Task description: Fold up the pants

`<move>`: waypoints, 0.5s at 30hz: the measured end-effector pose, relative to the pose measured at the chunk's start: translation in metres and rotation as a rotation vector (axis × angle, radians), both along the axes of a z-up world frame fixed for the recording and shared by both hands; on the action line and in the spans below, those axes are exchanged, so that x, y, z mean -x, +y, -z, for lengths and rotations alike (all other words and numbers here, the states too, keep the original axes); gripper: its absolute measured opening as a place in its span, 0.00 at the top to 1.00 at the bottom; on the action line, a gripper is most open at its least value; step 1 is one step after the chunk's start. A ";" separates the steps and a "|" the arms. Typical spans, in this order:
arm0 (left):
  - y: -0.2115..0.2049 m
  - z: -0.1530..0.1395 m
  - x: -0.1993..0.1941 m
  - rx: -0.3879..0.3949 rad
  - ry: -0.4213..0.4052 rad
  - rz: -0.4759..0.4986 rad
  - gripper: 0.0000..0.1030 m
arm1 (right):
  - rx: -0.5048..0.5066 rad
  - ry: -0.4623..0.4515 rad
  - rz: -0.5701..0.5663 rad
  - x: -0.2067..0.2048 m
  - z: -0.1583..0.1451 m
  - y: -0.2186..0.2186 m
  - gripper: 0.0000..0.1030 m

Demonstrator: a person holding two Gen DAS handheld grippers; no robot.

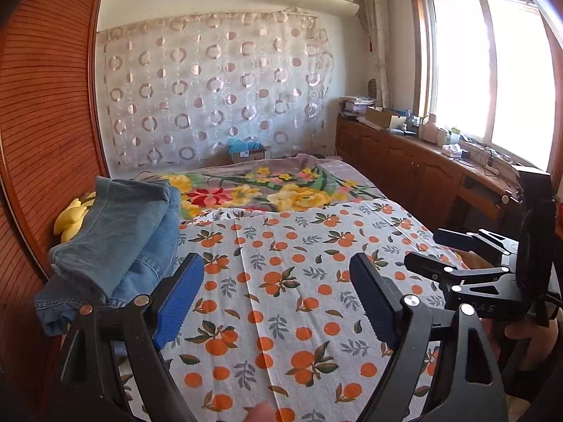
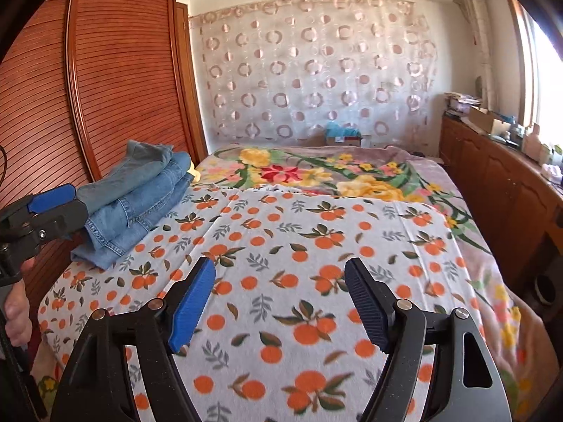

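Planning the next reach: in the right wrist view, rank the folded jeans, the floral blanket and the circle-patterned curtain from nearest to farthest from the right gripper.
1. Folded jeans, ahead on the left, by the wardrobe.
2. Floral blanket, straight ahead, past the orange-print sheet.
3. Curtain, on the far wall.

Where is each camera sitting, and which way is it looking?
Left wrist: sits on the left hand-held gripper, looking across the bed toward the window; the right hand-held gripper shows.
Right wrist: sits on the right hand-held gripper, looking toward the curtain; the left one and a hand show.
Both share the folded jeans.
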State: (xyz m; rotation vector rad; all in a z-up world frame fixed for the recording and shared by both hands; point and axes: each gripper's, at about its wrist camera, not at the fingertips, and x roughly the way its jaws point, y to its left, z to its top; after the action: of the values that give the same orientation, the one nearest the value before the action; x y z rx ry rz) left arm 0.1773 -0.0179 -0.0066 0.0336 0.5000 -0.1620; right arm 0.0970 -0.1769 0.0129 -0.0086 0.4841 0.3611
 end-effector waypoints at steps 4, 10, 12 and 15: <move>-0.004 -0.005 0.017 0.017 -0.007 0.015 0.17 | -0.012 -0.019 0.014 0.025 -0.002 -0.002 0.25; -0.007 -0.016 0.042 0.016 -0.040 0.008 0.17 | -0.021 -0.055 0.044 0.069 -0.005 -0.004 0.25; -0.007 -0.017 0.044 0.017 -0.039 0.011 0.17 | -0.019 -0.064 0.053 0.079 -0.005 -0.004 0.25; -0.006 -0.021 0.053 0.007 -0.042 -0.002 0.17 | -0.015 -0.081 0.070 0.093 -0.006 -0.005 0.25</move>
State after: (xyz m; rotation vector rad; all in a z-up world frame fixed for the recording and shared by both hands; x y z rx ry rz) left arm 0.1245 -0.0238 0.0141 0.0297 0.4571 -0.1609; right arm 0.0035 -0.1816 0.0193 0.0084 0.4009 0.2948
